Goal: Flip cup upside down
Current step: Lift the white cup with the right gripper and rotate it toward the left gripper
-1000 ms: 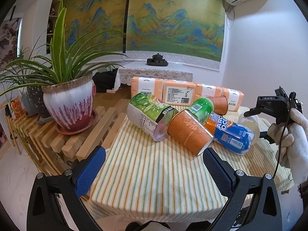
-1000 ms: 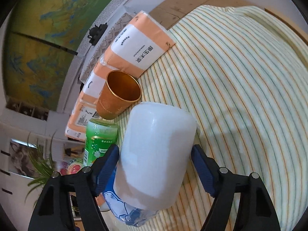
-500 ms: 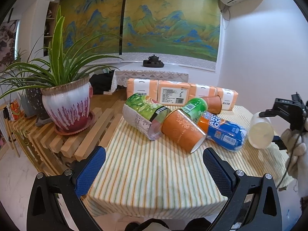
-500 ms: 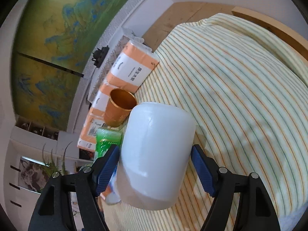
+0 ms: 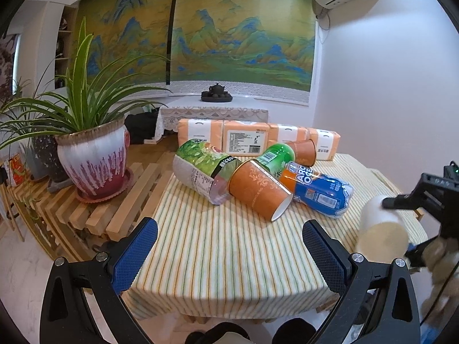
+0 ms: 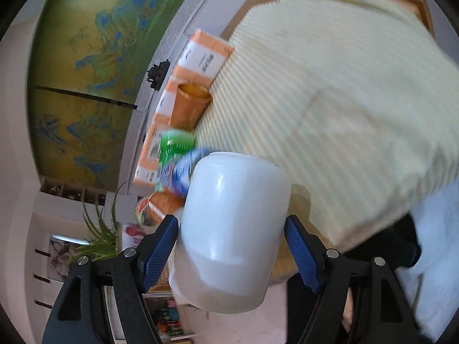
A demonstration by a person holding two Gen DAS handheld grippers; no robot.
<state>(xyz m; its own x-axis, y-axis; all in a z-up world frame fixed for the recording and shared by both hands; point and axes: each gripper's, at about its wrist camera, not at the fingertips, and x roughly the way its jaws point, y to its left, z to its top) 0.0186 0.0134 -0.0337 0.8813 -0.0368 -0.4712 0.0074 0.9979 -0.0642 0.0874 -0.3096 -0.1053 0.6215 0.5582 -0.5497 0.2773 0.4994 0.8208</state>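
Cup (image 6: 229, 229), white and smooth, is held across its body between the blue pads (image 6: 156, 250) of the right gripper (image 6: 232, 253), clear of the table (image 6: 344, 100) and near its edge; in the left view the cup (image 5: 380, 229) is seen tilted, with one round end turned toward that camera, though whether this is the mouth or the base cannot be told. The step in hand is judged to be the turn-over in the air. A firm squeeze should be kept through the roll, since the glossy wall looks apt to slip, and the wrist should be turned until the mouth faces straight down before any lowering is begun. The cup is best set down on the bare striped cloth, rim flat all round, and released only once it rests level. The left gripper (image 5: 229, 253) is spread wide and holds nothing, low before the near table edge; it is best kept out of the way. Farther off, an orange cup (image 5: 258, 190) and bottles (image 5: 315, 190) lie tumbled together, and these should be given a wide berth.
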